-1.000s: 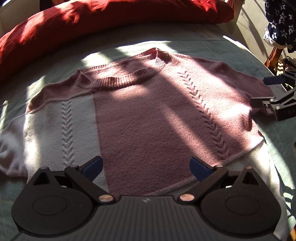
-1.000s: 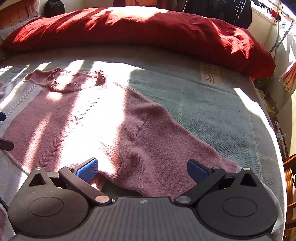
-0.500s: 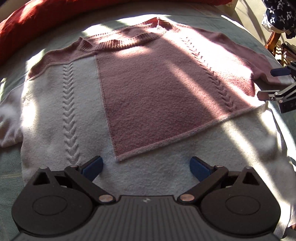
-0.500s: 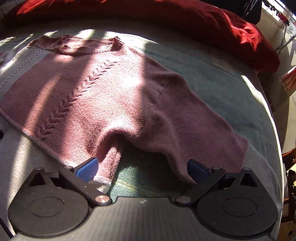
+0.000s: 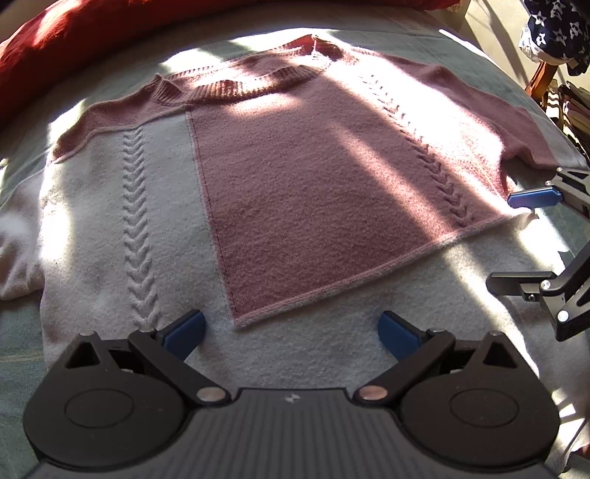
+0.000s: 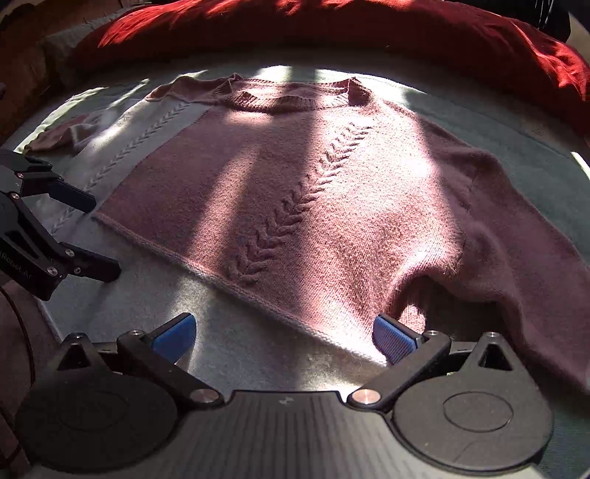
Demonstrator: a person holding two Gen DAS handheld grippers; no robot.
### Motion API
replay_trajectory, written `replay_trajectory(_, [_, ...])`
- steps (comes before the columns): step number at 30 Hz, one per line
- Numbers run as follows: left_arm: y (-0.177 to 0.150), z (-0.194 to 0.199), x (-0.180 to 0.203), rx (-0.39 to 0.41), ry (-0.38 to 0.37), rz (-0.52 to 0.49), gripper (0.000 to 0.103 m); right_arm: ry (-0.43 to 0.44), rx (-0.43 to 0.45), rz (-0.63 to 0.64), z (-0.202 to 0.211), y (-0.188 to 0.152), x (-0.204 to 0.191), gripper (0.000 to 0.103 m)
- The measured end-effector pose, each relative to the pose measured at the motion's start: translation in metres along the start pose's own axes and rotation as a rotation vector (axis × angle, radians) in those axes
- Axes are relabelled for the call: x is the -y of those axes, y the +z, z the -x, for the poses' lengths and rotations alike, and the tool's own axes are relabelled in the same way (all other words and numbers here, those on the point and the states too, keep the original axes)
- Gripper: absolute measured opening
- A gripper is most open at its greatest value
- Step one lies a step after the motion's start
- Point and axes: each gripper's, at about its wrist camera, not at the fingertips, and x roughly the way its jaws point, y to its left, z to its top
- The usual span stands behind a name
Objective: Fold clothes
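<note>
Sunlit green bedspread [image 5: 258,48], red pillow [image 6: 332,33], sweater [image 5: 295,177] flat

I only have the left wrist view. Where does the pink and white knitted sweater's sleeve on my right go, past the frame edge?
Observer: The pink and white knitted sweater has that sleeve spread outward on the green blanket, unfolded.
Operator: Flat at the armpit?
Observer: No, a raised fold bulges there, just ahead of the right gripper, whose jaws are open.
Operator: And the other sleeve's end?
Observer: Its cuff lies crumpled on the blanket.
</note>
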Motion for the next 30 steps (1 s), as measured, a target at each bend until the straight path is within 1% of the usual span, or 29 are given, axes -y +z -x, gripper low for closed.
replay_trajectory(2, [0.002, 0.0, 0.0, -0.005, 0.002, 0.001, 0.1, 0.02, 0.016, -0.016, 0.018, -0.002, 0.008, 0.103])
replay_trajectory(3, [0.003, 0.0, 0.001, -0.007, 0.004, 0.0, 0.1, 0.012, 0.025, -0.04, 0.025, 0.0, 0.015, 0.103])
replay_trajectory(6, [0.005, -0.001, 0.003, -0.01, 0.008, -0.009, 0.1, -0.068, 0.05, -0.127, 0.038, 0.008, 0.05, 0.103])
replay_trajectory(7, [0.006, -0.002, 0.004, -0.011, 0.01, -0.013, 0.1, -0.086, 0.054, -0.168, 0.04, 0.008, 0.062, 0.103])
replay_trajectory(9, [0.007, -0.003, 0.005, -0.012, 0.012, -0.019, 0.1, -0.117, 0.047, -0.305, 0.044, 0.0, 0.095, 0.103])
replay_trajectory(11, [0.008, -0.005, 0.005, -0.016, 0.014, -0.022, 0.1, -0.114, 0.052, -0.431, 0.047, -0.017, 0.121, 0.103])
replay_trajectory(13, [0.009, -0.006, 0.006, -0.019, 0.017, -0.029, 0.101, -0.121, 0.049, -0.502, 0.045, -0.032, 0.139, 0.103])
replay_trajectory(15, [0.011, -0.007, 0.008, -0.022, 0.022, -0.037, 0.101, -0.145, 0.061, -0.531, 0.042, -0.043, 0.151, 0.103])
replay_trajectory(16, [0.012, -0.007, 0.009, -0.023, 0.024, -0.041, 0.101, -0.155, 0.081, -0.534, 0.043, -0.045, 0.156, 0.103])
replay_trajectory(19, [0.014, -0.01, 0.011, -0.03, 0.033, -0.053, 0.101, -0.183, 0.124, -0.537, 0.041, -0.042, 0.178, 0.103])
replay_trajectory(23, [0.015, -0.01, 0.014, -0.037, 0.043, -0.062, 0.101, -0.266, 0.164, -0.571, 0.042, -0.044, 0.212, 0.103])
replay_trajectory(27, [0.016, -0.011, 0.014, -0.042, 0.045, -0.063, 0.101, -0.368, 0.186, -0.639, 0.058, -0.062, 0.247, 0.103])
replay_trajectory(30, [0.017, -0.012, 0.015, -0.044, 0.046, -0.063, 0.101, -0.446, 0.171, -0.712, 0.071, -0.083, 0.273, 0.103])
